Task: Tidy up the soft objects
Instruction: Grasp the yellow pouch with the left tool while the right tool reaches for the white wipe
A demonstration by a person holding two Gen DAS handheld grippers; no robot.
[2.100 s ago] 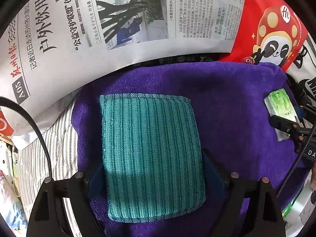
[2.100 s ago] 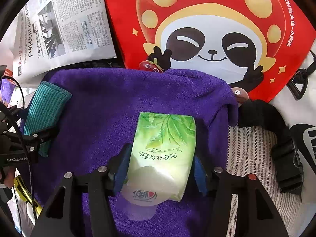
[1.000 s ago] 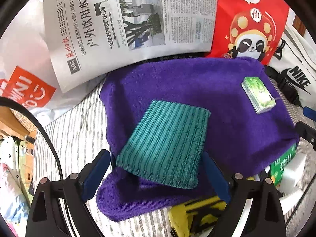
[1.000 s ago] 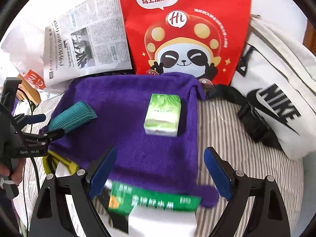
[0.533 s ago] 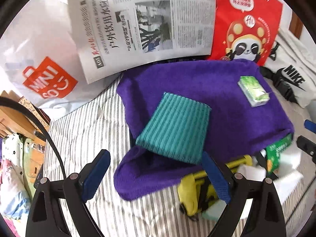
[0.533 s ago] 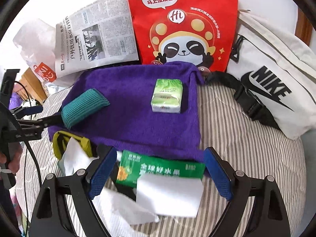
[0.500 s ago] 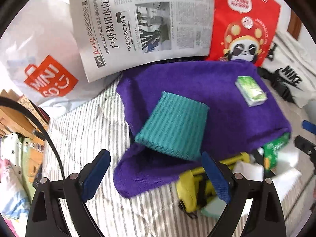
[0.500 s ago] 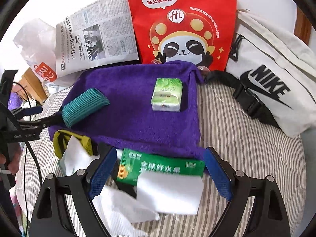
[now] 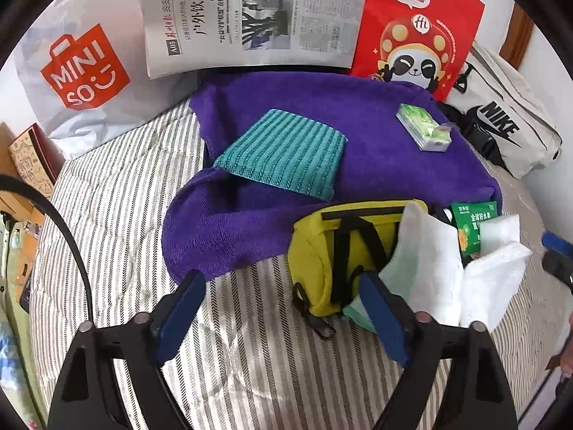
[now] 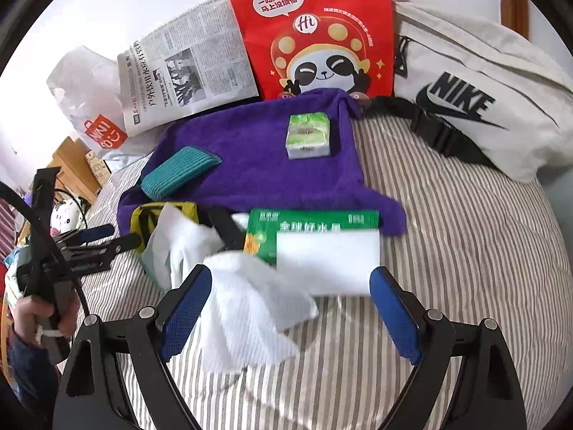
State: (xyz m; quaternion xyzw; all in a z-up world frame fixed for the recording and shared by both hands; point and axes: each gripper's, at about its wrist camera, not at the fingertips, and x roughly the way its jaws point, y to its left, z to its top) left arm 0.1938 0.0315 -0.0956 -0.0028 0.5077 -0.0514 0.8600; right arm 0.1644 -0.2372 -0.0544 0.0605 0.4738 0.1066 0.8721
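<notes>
A purple towel [image 9: 293, 107] [image 10: 250, 165] lies spread on the striped bed. On it rest a folded teal cloth [image 9: 283, 154] [image 10: 181, 170] and a green tissue pack [image 9: 424, 130] [image 10: 308, 136]. In front of the towel lie a yellow pouch [image 9: 333, 251] [image 10: 143, 218], white cloths [image 9: 429, 265] [image 10: 247, 304], a green packet [image 9: 472, 225] [image 10: 308, 225] and a white sponge block [image 10: 327, 258]. My left gripper [image 9: 283, 308] is open and empty above the bed, beside the pouch. My right gripper [image 10: 286, 301] is open and empty over the white cloth and sponge.
A newspaper [image 9: 250, 18], a red panda bag [image 9: 419, 28] [image 10: 315, 32] and a white Miniso bag [image 9: 82, 71] stand at the back. A white Nike bag [image 10: 476, 93] lies at the right. The left gripper shows in the right wrist view [image 10: 100, 243].
Both grippers let go of the teal cloth and the tissue pack and pulled back from the towel. The pouch, white cloths, packet and sponge came into view.
</notes>
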